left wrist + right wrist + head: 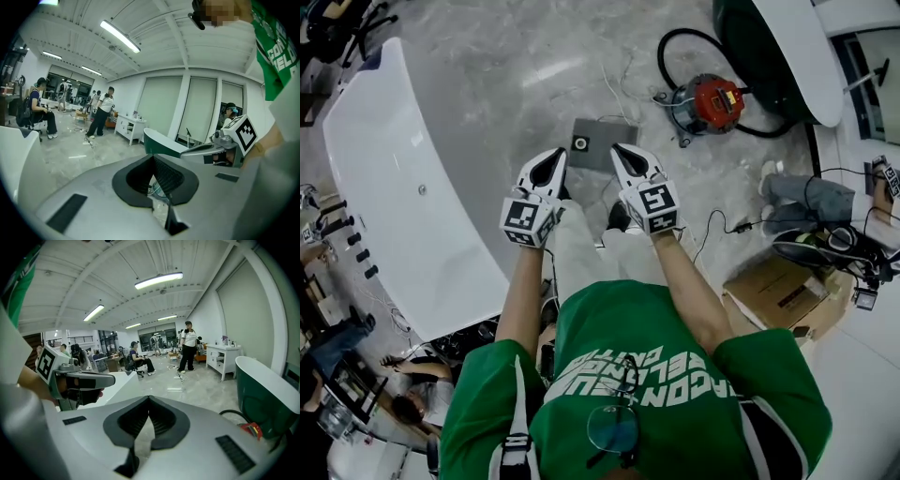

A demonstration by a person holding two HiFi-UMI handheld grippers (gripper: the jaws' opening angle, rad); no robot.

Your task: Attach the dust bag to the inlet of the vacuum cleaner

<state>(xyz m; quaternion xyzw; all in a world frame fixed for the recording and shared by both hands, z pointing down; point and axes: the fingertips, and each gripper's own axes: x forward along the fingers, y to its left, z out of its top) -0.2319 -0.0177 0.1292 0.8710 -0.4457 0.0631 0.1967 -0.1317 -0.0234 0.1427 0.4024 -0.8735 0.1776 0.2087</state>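
Open floor (506, 103) between white tub (394, 187) and vacuum cleaner (710, 103); left hand-held gripper (556, 156) and right hand-held gripper (621, 150) closed, seemingly empty.

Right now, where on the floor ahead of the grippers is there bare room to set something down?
Bare floor lies between the white tub and the grey dust bag. The right side is crowded: the red vacuum cleaner, a cable, a person's legs and a cardboard box.
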